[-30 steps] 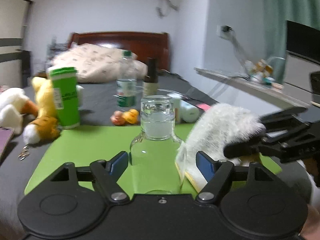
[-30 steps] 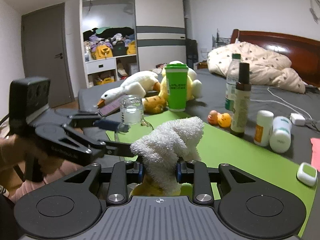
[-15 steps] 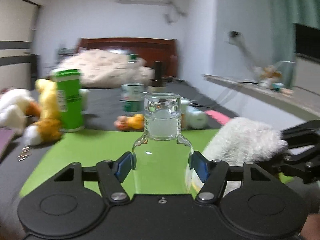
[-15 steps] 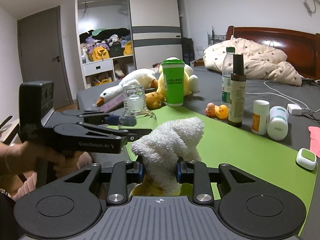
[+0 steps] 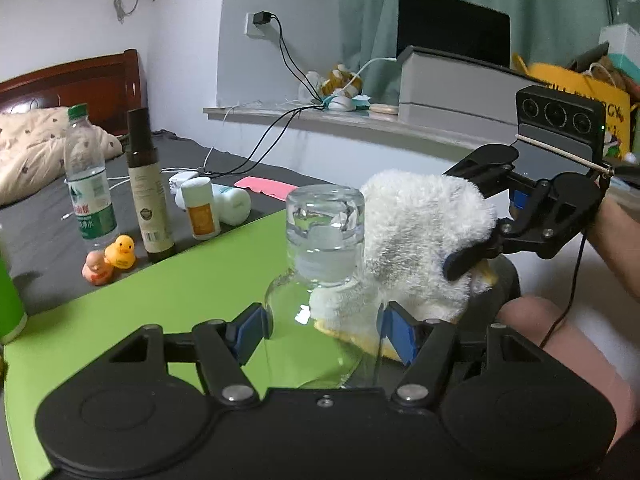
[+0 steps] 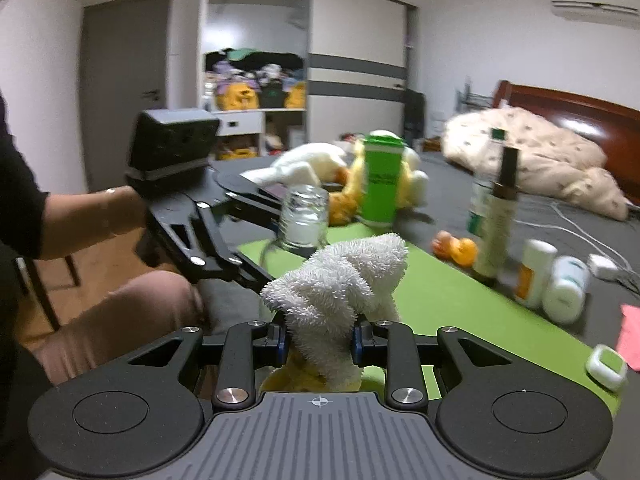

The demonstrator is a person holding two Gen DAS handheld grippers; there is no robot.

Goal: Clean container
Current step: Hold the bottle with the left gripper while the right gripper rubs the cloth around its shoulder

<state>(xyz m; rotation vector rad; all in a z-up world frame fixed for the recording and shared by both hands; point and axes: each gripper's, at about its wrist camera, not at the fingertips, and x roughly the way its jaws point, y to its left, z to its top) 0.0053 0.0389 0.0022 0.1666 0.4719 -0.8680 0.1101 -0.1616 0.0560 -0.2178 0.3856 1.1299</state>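
A clear glass bottle [image 5: 320, 256] with a thick glass stopper stands upright between the blue pads of my left gripper [image 5: 326, 330], which is shut on its round body. It also shows in the right wrist view [image 6: 302, 220]. My right gripper [image 6: 318, 340] is shut on a fluffy white cloth [image 6: 344, 280] with a yellow underside. In the left wrist view the cloth [image 5: 424, 240] presses against the bottle's right side, with my right gripper [image 5: 480, 248] behind it.
A green mat [image 5: 160, 292] covers the dark table. On it and behind it stand a water bottle [image 5: 90, 184], a dark brown bottle [image 5: 148, 188], white pill bottles [image 5: 200, 208], rubber ducks [image 5: 110, 260], a green cup [image 6: 382, 184] and plush toys [image 6: 312, 168]. The person's knee [image 5: 560, 344] is at right.
My left gripper closed on the bottle, lifted it and swung it right toward the window side. The cloth came against the bottle's right side.
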